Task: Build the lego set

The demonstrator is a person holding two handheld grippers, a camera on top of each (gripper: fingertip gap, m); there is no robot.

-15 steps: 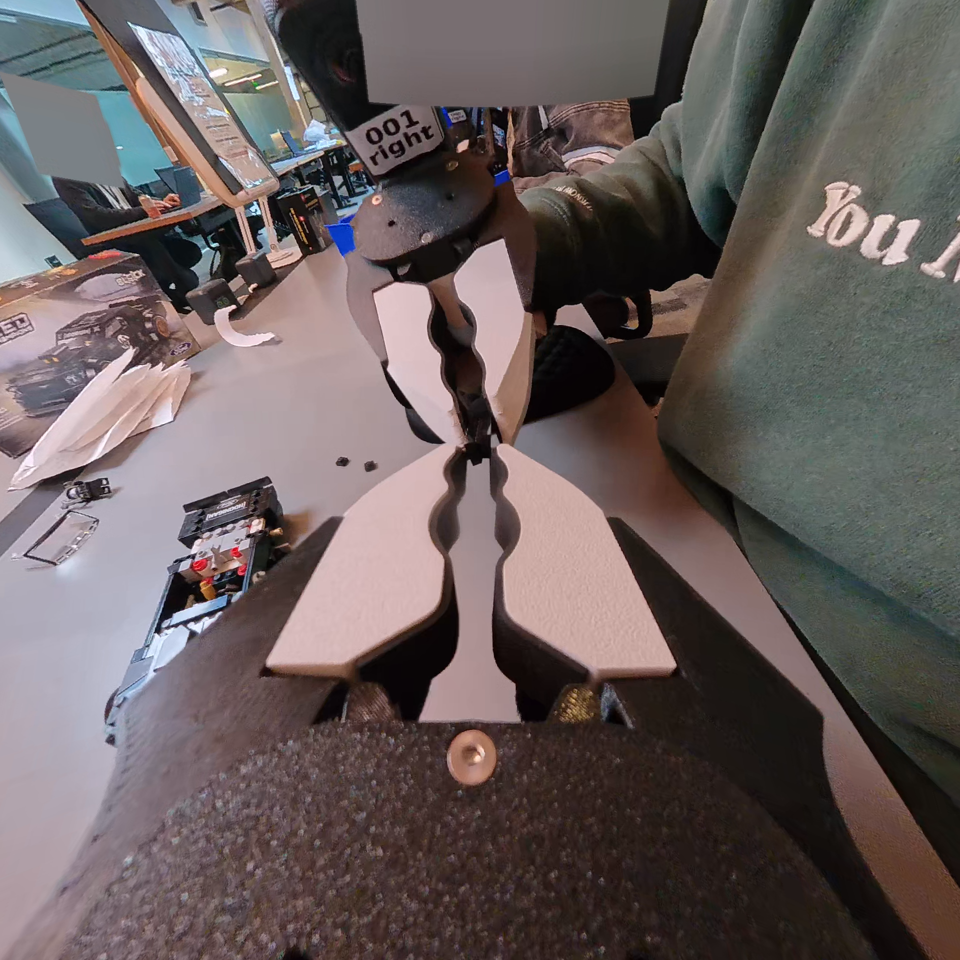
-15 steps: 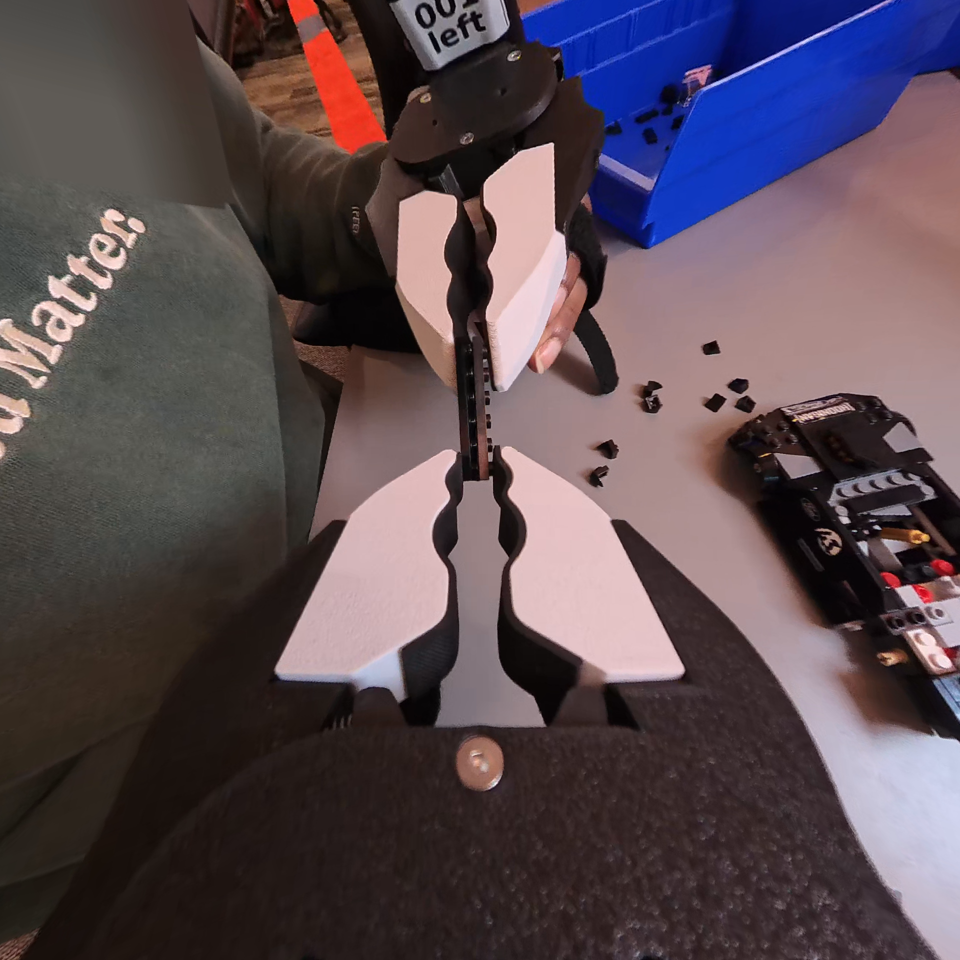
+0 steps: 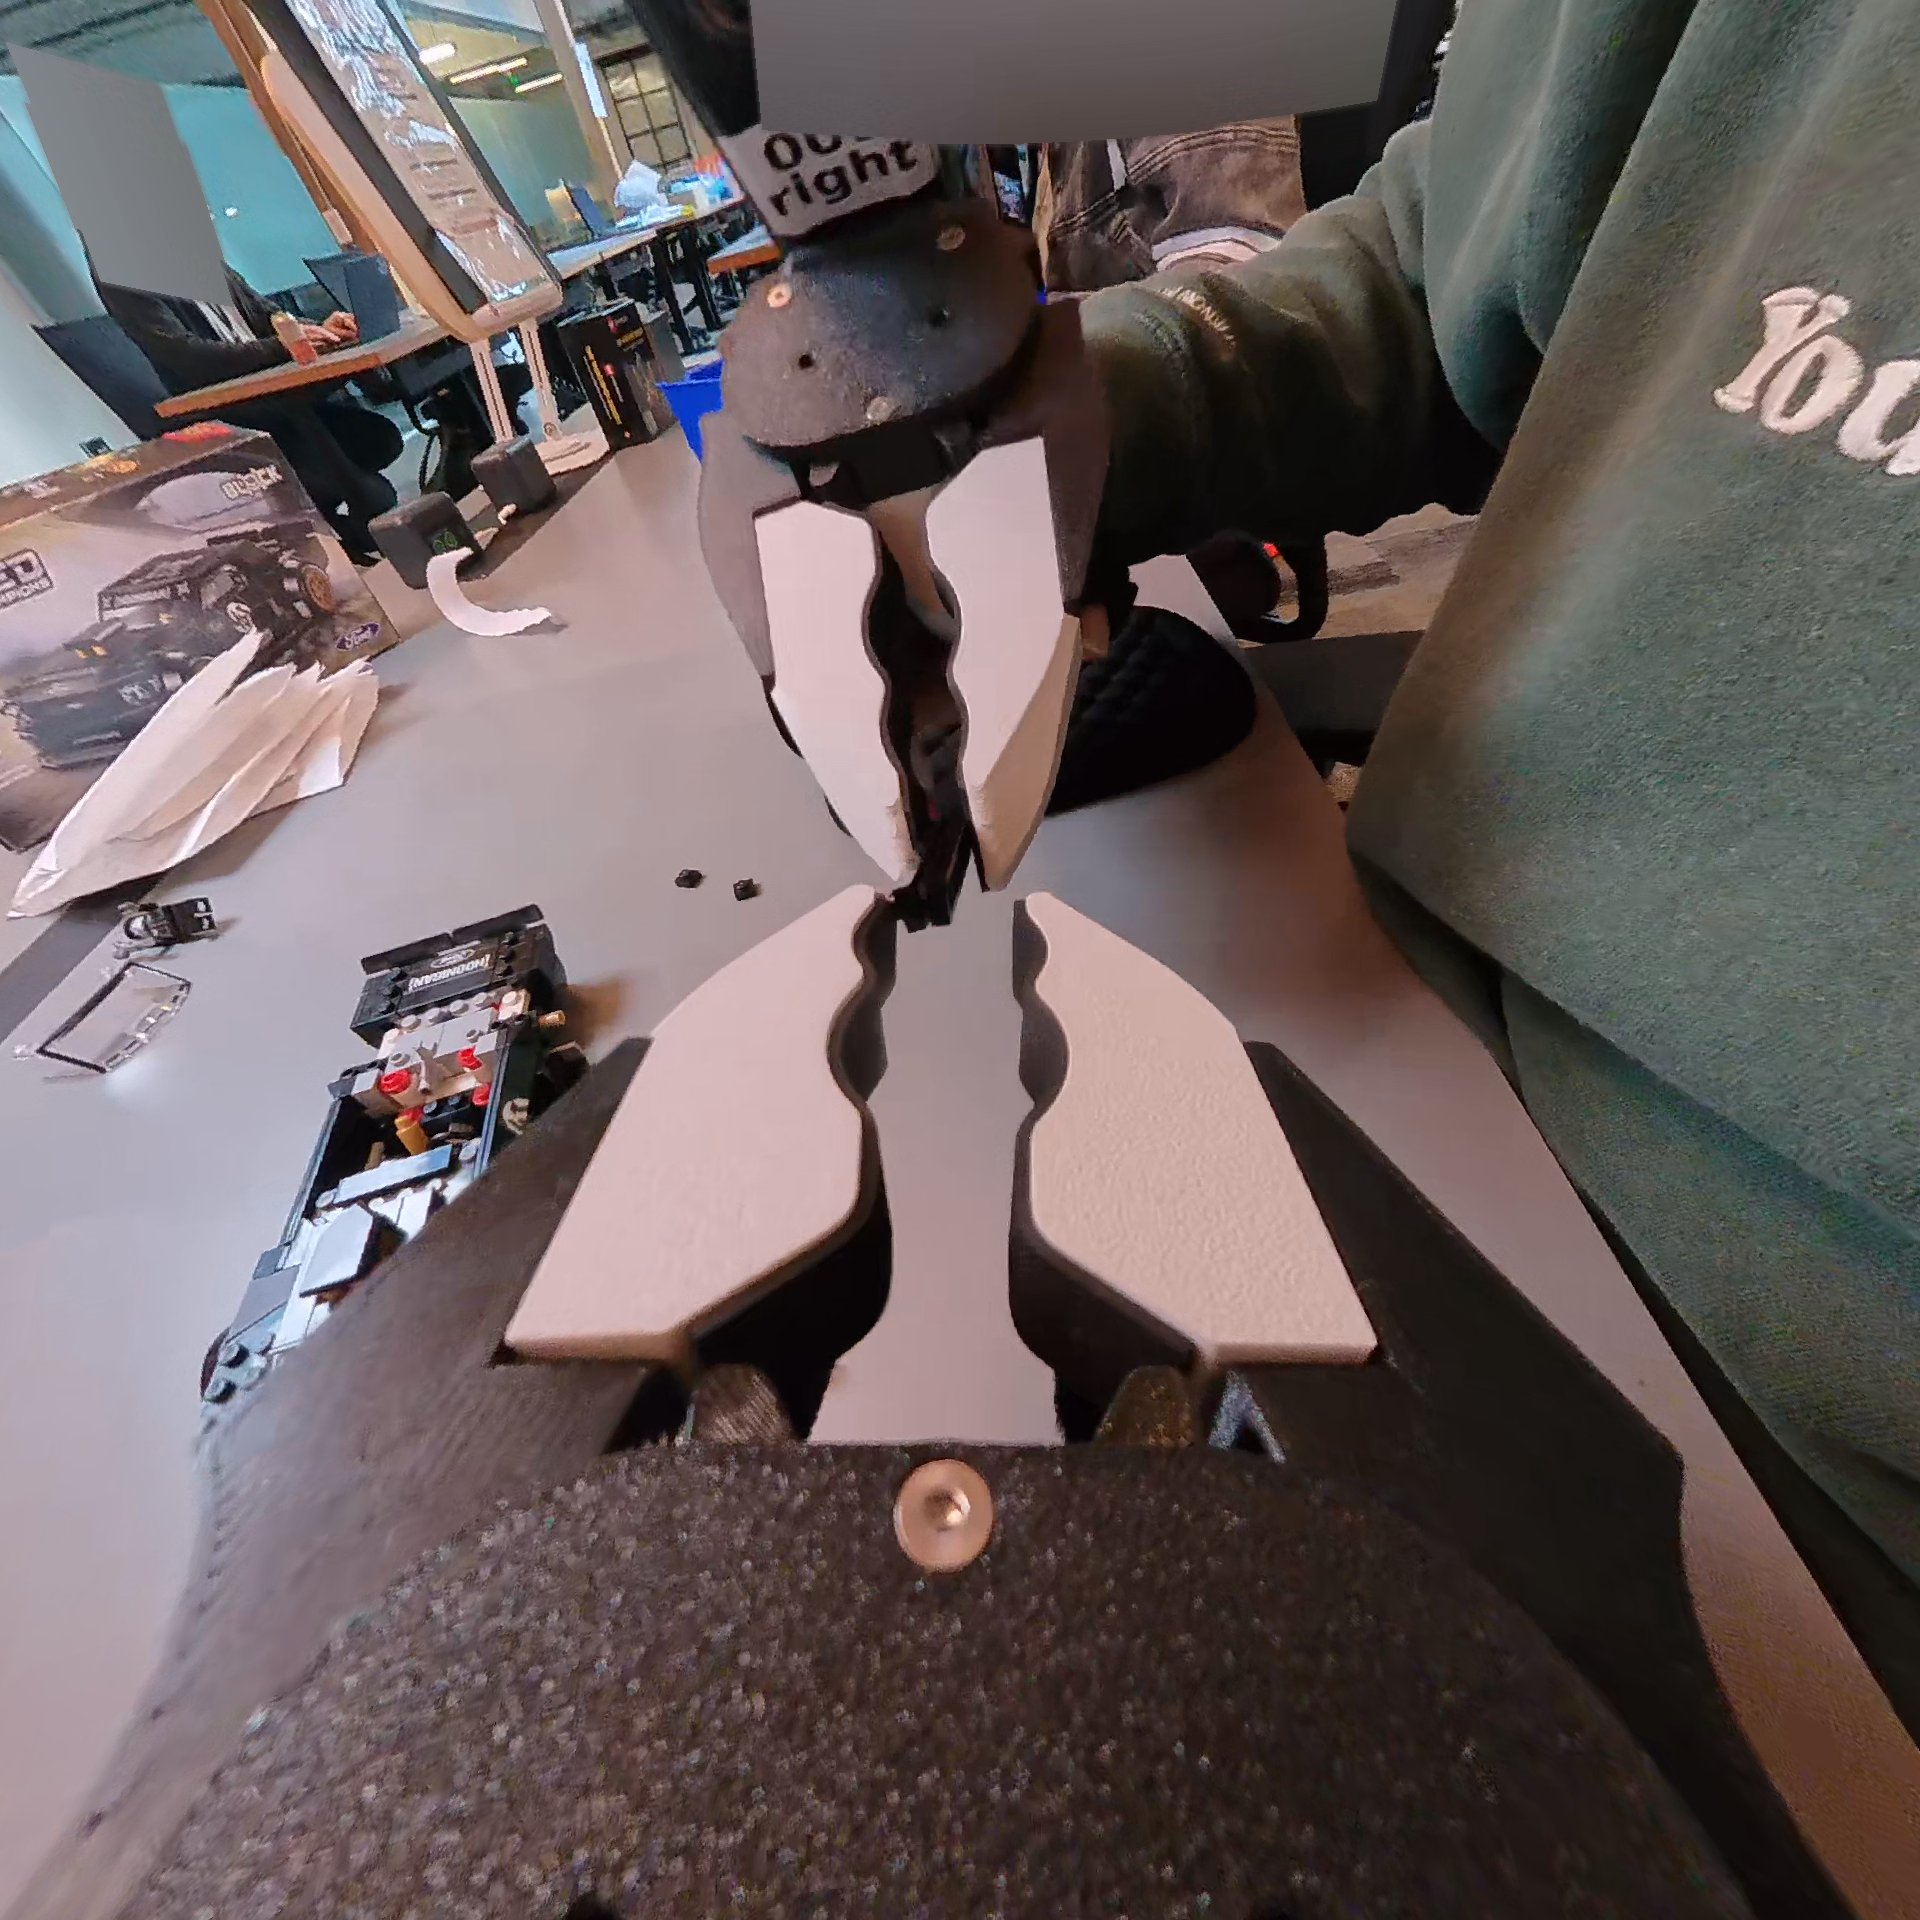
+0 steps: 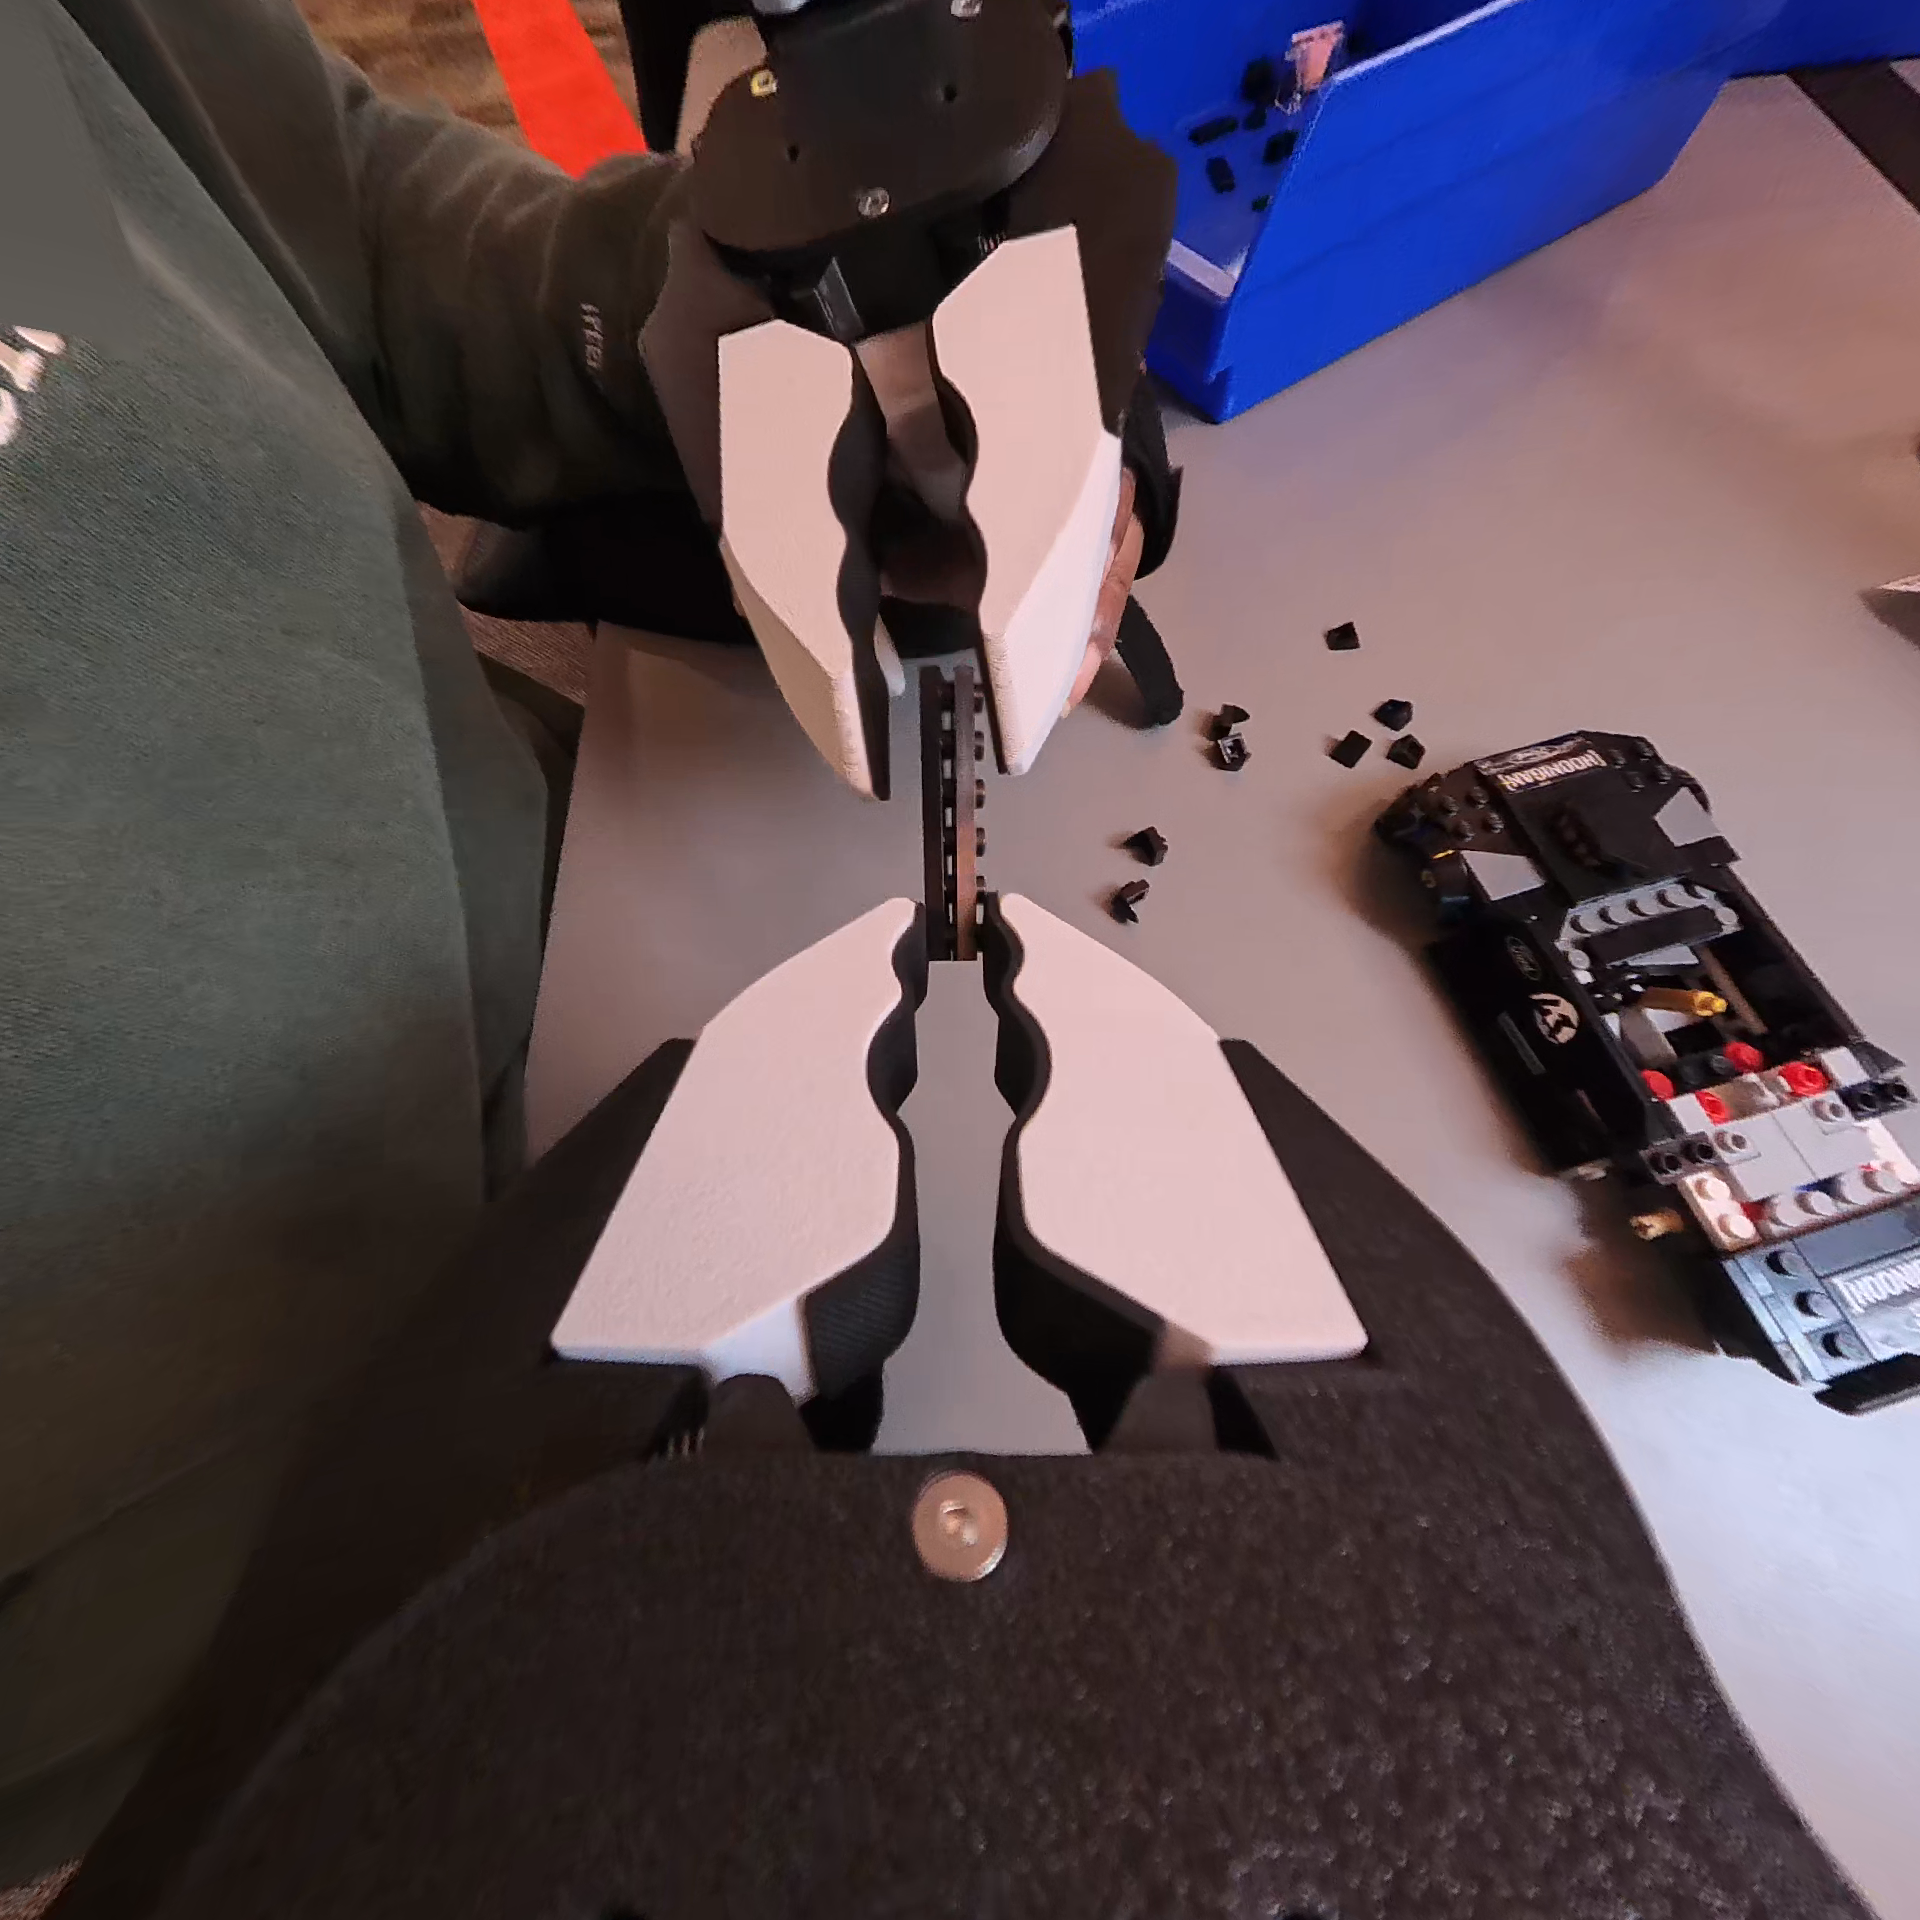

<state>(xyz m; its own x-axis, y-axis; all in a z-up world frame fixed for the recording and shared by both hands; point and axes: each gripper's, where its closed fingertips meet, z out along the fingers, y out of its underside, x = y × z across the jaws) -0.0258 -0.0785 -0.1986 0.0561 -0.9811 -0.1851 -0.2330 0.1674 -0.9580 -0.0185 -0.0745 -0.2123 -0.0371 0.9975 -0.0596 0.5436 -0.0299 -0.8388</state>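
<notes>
Pinching the near end of a long, thin black studded lego plate (image 4: 954,831) between its white fingertips, my right gripper (image 4: 954,925) is clamped on that piece, which stands on edge and runs straight ahead from the tips. At the far end of the plate my left gripper (image 4: 940,769) faces mine, its fingers spread with daylight on both sides of the piece, so it grips nothing; from its own camera the left gripper (image 3: 951,914) shows the same wide gap, with the plate's tip (image 3: 935,894) just ahead of its left fingertip and the right gripper (image 3: 940,862) pointing down at it from beyond. Off to the right of my right tool, well apart from the held piece, the half-built black lego car (image 4: 1662,1049) lies on the grey table (image 4: 1507,540), red and grey studs showing in its open middle. Between the car and my fingers, loose small black lego bits (image 4: 1143,847) are scattered on the tabletop. Farther ahead and right, a blue plastic bin (image 4: 1455,229) holds more dark pieces. From the left tool, the printed cardboard set box (image 3: 156,623) and crumpled white paper bags (image 3: 208,769) sit far to its left, and a clear windscreen piece (image 3: 104,1013) lies near them.
</notes>
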